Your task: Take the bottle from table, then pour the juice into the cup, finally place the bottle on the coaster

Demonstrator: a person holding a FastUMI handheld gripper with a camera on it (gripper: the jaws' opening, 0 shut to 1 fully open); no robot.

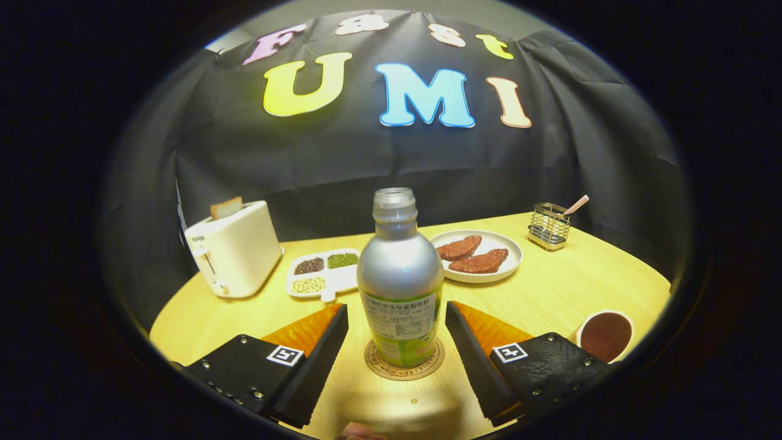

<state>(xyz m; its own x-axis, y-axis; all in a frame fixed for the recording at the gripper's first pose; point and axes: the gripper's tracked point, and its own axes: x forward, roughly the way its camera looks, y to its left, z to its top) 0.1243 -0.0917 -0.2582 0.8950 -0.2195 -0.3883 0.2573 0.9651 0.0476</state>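
Observation:
A silver bottle (pixel 400 278) with a green label and no cap stands upright on a round coaster (pixel 404 364) on the wooden table (pixel 562 287). My gripper (pixel 397 321) is open. Its two fingers stand on either side of the bottle's lower part, with a gap between each finger and the bottle. A white cup (pixel 605 336) holding dark liquid sits to the right, just beyond the right finger.
A white toaster (pixel 235 247) with a slice of bread stands at the back left. A divided dish of beans (pixel 322 273) and a plate with meat pieces (pixel 479 256) lie behind the bottle. A wire holder (pixel 550 226) stands at the back right.

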